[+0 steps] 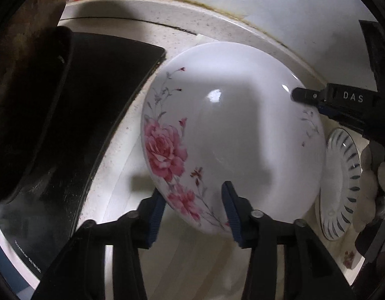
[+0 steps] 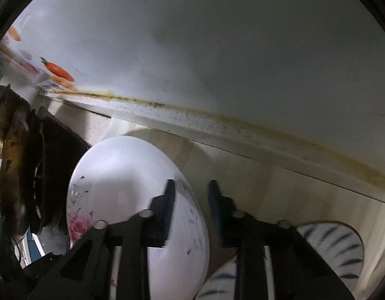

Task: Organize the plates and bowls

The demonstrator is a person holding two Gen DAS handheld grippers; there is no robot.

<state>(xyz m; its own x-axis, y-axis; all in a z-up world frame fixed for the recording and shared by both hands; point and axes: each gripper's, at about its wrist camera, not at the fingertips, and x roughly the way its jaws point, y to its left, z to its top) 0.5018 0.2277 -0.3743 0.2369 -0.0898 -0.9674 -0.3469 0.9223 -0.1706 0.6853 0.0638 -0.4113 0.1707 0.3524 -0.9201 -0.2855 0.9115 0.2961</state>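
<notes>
A white bowl (image 1: 230,130) with pink roses sits on the pale counter (image 1: 132,155). My left gripper (image 1: 192,187) straddles its near rim, the outer pad against the edge and the inner finger on the inside wall, so it is shut on the bowl. My right gripper (image 1: 302,98) is at the bowl's far right rim. In the right wrist view the bowl (image 2: 122,175) lies under the right gripper (image 2: 191,182). One of its fingers is over the bowl and the other past the rim. A strip of counter shows between edge and pad.
A blue-striped plate (image 1: 342,180) lies right of the bowl, also seen low right as the striped plate (image 2: 337,247). A black stove top (image 1: 105,100) and a dark, worn pan (image 1: 25,100) fill the left. The wall (image 2: 217,50) runs close behind the counter.
</notes>
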